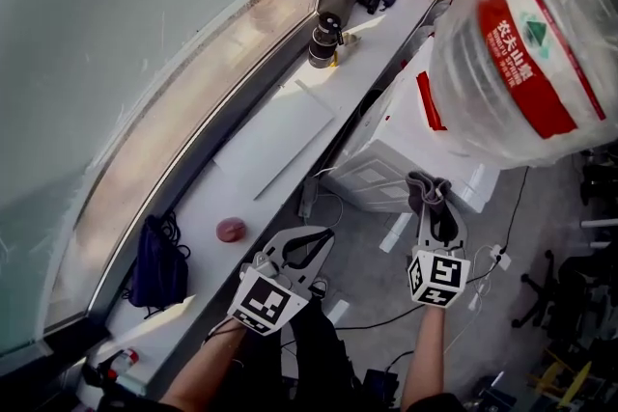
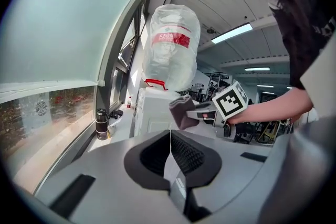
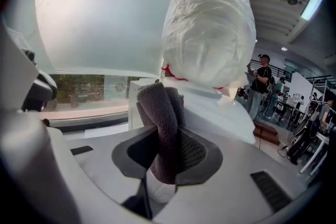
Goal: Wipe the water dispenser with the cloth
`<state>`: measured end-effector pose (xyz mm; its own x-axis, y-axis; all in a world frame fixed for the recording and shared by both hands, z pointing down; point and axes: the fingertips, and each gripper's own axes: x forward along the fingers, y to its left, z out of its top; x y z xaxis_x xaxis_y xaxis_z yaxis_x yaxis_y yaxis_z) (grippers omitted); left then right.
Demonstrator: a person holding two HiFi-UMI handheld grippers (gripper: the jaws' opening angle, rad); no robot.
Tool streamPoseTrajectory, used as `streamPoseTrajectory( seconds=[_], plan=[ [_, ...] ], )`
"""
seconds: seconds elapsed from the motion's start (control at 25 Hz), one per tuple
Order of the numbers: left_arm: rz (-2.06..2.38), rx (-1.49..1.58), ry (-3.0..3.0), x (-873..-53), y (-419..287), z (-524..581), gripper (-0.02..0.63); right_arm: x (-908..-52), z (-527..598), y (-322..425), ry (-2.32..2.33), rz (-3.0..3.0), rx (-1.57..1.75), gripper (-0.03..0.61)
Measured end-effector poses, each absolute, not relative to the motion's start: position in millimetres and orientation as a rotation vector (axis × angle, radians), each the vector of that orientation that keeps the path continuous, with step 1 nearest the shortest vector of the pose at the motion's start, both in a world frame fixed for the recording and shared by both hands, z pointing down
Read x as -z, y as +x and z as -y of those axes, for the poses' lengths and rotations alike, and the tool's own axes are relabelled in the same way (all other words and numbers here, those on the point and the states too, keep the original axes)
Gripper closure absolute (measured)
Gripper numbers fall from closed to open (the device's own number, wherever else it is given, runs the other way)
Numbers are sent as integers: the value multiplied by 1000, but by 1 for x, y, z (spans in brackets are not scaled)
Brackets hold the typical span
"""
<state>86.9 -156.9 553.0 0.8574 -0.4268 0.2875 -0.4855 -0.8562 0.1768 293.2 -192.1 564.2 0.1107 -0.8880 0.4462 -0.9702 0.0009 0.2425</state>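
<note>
While the fingers of the right gripper (image 3: 168, 145) are clamped on the cloth (image 3: 158, 107), a dark grey wad sticking up and out past the tips, the fingers of the left gripper (image 2: 170, 135) are pressed together with nothing between them. Left one hangs low beside the sill (image 1: 253, 154), well apart from the cloth, no part in the job right now. Cloth sits just in front of the water dispenser (image 1: 401, 150), at its white cabinet below the red collar. From the head view it overlaps the cabinet's lower front edge, from the left gripper view it looks just off the cabinet's side, so contact: can't tell. Big plastic-wrapped bottle (image 1: 517, 39) with a red label sits upturned on top of the dispenser. No smears, wet tracks or cleaned patches readable on the white panels, so nothing shows how much surface has been covered. Judgement: grab step done, cloth brought up to the machine, wiping itself at the start or barely begun; front, sides and top all look left to do. Further out, a dark flask (image 1: 325, 38) and a pink round thing (image 1: 231, 229) on the sill, untouched, not relevant.
</note>
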Motion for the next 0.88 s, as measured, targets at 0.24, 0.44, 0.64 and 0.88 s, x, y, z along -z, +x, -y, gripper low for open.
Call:
streamPoseTrajectory(
  seconds=[0.24,0.44,0.64,0.88],
  plan=[
    [693,-355,2785,-564,89,158,594,-651,194,294,1810,1731,-359,477],
    [722,-359,2778,-581,84,164,594,-733,200,298,1759,1672,-478,477],
    [744,-380,2755,-604,77,163,594,-820,203,304,1735,1598,-707,477],
    [769,-408,2715,-624,66,157,594,-900,199,310,1692,1449,-901,477]
  ],
)
